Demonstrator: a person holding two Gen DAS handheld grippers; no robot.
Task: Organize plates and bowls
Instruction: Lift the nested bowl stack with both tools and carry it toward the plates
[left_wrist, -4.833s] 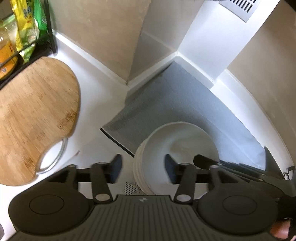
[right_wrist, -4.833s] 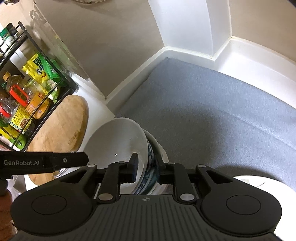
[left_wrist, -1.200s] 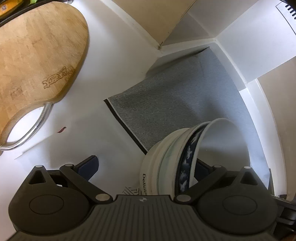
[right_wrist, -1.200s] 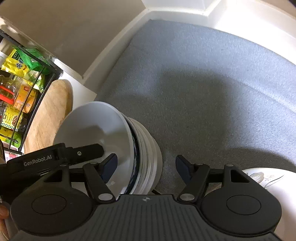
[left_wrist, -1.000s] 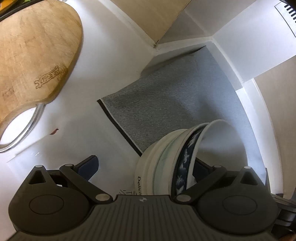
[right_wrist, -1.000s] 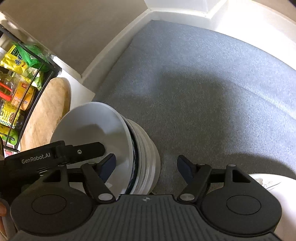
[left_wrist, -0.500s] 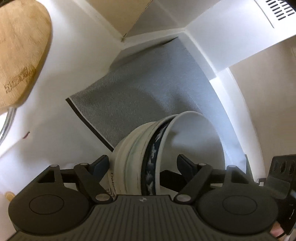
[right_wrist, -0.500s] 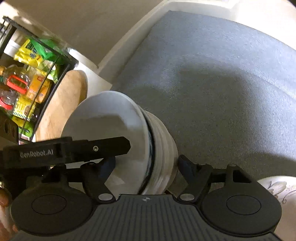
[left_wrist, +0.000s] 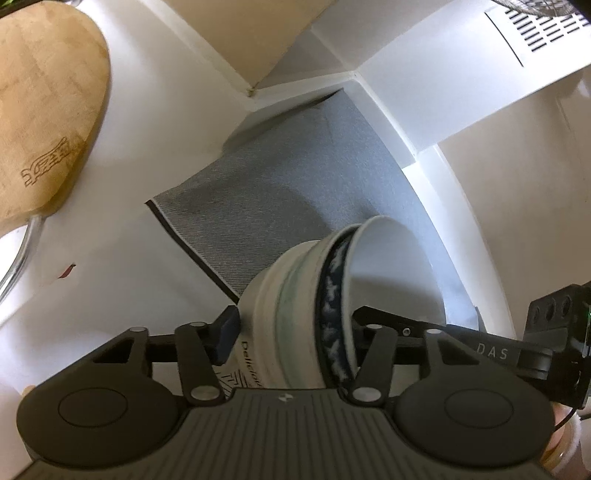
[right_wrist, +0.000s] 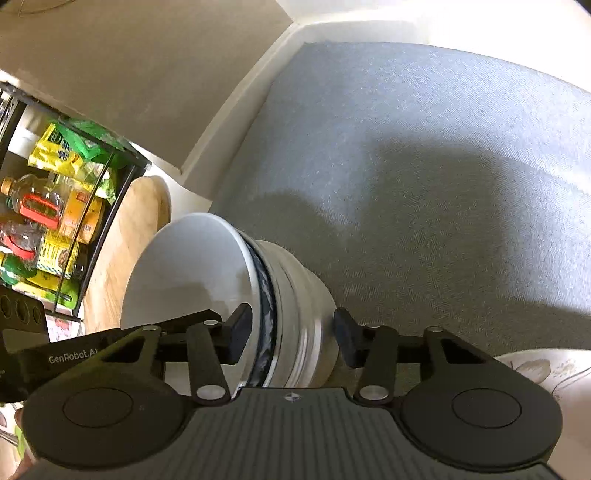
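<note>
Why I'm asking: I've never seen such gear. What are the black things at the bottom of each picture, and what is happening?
Those are two handheld grippers, one in each of a person's hands; each carries a wide-angle camera looking along its jaws. One picture is from the left gripper, the other from the right gripper. Both have just been closing their jaws on one stack of bowls, tipped on its side, and seem to grip it. Below lies a grey mat on a white counter; nearby are a wooden cutting board, a rack of groceries and a flowered plate.
</note>
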